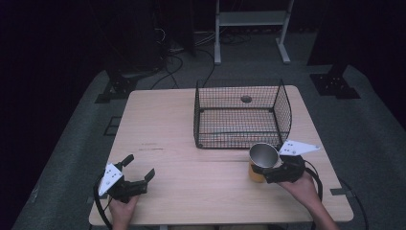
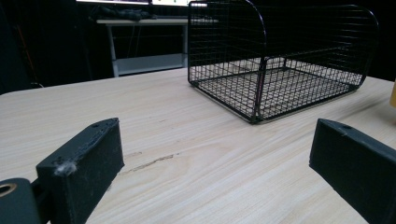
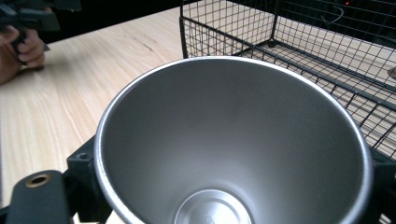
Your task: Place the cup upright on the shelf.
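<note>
Cup [image 1: 262,161], near the basket [image 1: 239,115], looks light, hard and slippery, clamped at its sides by the right gripper [image 1: 277,168]; left gripper [image 1: 136,177] gapes.

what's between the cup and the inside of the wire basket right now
The basket's near mesh wall. The cup, clamped in the right gripper, sits on the table just outside that wall. The basket is open on top, so lifting over the wall looks clear.
</note>
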{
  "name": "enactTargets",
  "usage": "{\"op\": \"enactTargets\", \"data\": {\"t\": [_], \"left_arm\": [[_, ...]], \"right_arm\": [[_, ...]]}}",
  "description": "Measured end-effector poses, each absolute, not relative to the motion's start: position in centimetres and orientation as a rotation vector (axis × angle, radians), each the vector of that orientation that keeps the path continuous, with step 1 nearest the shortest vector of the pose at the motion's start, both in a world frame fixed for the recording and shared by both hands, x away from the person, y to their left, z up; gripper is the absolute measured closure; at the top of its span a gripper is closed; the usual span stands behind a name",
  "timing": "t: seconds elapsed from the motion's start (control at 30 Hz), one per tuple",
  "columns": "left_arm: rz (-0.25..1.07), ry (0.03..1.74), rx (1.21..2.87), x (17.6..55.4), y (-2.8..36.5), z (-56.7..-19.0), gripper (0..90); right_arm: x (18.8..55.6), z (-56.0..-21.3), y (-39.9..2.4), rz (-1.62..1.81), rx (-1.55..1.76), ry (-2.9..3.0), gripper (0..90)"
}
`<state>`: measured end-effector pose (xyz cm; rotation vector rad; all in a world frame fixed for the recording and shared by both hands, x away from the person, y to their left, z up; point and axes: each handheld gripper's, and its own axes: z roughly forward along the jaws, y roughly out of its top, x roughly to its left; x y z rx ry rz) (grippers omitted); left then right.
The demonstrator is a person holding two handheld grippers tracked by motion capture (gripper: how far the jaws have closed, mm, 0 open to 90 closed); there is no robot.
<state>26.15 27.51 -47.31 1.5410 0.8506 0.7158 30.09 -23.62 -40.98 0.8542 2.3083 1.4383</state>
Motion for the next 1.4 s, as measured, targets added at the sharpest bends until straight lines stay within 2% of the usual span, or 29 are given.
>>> {"op": "enactTargets", "data": {"t": [0.83,1.4], "left_arm": [[0.712,0.853,1.541,26.2,27.5,-47.3,2.2],[0.708,0.854,1.539,26.2,27.5,-47.3,2.3]], "right_arm": [[32.0,-36.8,-24.8,1.492,0.824,2.398,11.8],[34.7,-32.7,-24.9,1.525,0.801,2.421,11.7]]}}
